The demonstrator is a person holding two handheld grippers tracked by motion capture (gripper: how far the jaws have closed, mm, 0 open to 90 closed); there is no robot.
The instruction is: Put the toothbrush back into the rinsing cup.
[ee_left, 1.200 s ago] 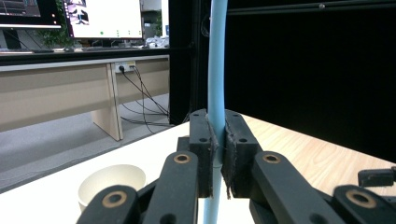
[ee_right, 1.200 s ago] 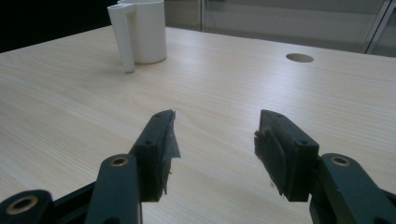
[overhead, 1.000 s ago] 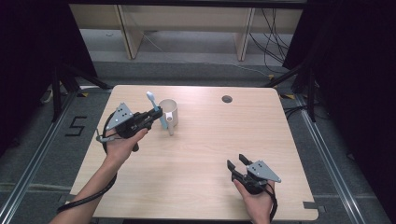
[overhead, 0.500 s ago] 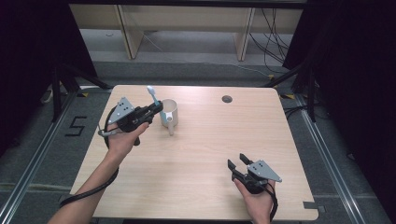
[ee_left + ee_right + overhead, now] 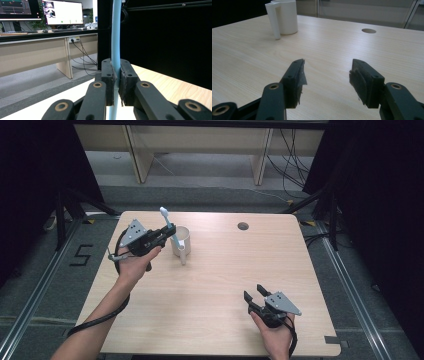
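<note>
Toothbrush [image 5: 166, 224] nearer cup [image 5: 179, 241] (slim, blue)

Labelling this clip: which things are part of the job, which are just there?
In the job:
- toothbrush, clamped upright in the left gripper
- white cup

Just there:
- right gripper, open, holding nothing
- table with its cable hole
</note>
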